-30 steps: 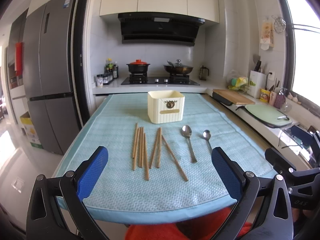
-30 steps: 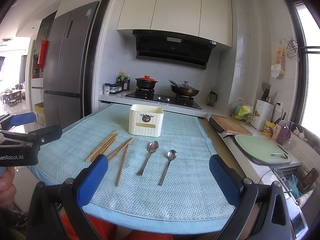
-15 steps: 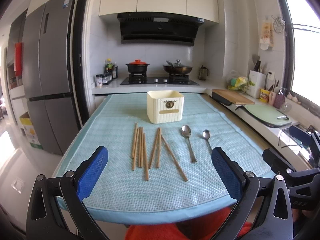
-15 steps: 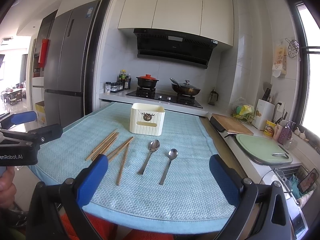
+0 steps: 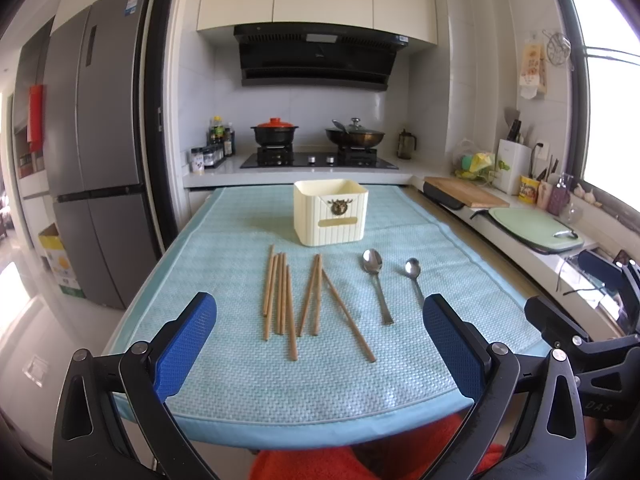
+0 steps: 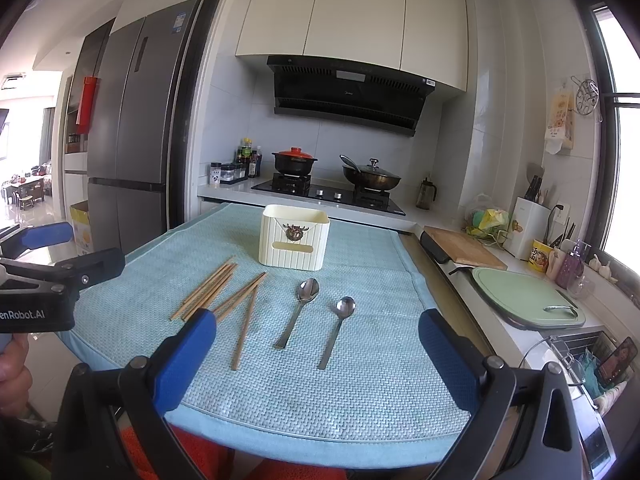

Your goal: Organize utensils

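Observation:
A cream ribbed utensil holder [image 5: 330,213] [image 6: 294,237] stands upright toward the far end of a table covered by a light blue mat [image 5: 240,384] [image 6: 360,392]. Several wooden chopsticks [image 5: 282,295] [image 6: 212,290] lie loose on the mat in front of it. To their right lie a larger metal spoon [image 5: 375,281] [image 6: 300,308] and a smaller metal spoon [image 5: 414,276] [image 6: 337,330]. My left gripper [image 5: 318,344] hovers open over the near edge, short of the chopsticks. Held near the front edge, my right gripper [image 6: 316,350] is open too and empty.
A counter on the right holds a wooden board [image 6: 464,246], a green cutting board [image 6: 524,298] and a sink rack [image 6: 588,356]. A stove with a red-lidded pot [image 5: 275,132] and a wok is behind the table. A grey fridge [image 5: 100,140] stands at left.
Both views have shifted only slightly. The utensils and the holder have not moved, and both grippers stay open.

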`<state>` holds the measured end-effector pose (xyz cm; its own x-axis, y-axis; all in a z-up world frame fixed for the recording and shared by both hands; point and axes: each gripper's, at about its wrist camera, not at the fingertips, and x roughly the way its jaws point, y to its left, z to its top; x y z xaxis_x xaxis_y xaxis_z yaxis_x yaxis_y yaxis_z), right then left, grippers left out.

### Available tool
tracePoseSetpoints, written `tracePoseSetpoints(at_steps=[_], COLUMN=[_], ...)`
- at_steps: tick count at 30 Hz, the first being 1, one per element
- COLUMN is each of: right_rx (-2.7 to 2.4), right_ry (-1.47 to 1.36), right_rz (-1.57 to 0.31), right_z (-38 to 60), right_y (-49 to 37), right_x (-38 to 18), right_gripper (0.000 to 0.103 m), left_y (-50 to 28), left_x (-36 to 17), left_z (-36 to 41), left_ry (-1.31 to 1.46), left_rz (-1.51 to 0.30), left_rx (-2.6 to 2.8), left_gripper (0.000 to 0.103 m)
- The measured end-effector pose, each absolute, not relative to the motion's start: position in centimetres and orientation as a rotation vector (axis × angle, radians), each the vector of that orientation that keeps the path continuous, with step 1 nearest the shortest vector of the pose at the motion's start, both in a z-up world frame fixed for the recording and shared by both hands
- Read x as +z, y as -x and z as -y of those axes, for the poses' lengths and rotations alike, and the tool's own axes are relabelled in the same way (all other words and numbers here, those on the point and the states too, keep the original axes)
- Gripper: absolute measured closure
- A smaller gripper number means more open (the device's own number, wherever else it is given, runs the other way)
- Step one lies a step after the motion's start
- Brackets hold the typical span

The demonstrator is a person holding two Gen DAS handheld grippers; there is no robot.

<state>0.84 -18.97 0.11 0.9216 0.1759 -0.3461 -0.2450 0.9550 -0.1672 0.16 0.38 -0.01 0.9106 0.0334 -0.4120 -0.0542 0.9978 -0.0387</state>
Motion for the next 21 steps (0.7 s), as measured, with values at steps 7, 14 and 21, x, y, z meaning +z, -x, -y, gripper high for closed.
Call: tracePoseSetpoints(at_steps=[7,14,21], right_rx=[0.218,0.221,0.223], right_ry=[0.211,0.216,0.222], right_rz=[-0.338,-0.348,-0.361], right_z=[19.00,18.93,18.76], right_y=[-0.88,-1.34,-1.78], right_x=[0.14,0.31,0.23], right_gripper=[0.000,0.000,0.000], left_y=[-0.36,-0.77,-1.16], left_x=[-0.33,-0.55,-0.81], left_z=[-0.39,-0.41,-0.32], left_ry=[0.056,0.060,0.056], left_rz=[-0.436,-0.450,-0.474], left_rx=[0.051,0.054,0.034], left_gripper=[0.000,0.000,0.000])
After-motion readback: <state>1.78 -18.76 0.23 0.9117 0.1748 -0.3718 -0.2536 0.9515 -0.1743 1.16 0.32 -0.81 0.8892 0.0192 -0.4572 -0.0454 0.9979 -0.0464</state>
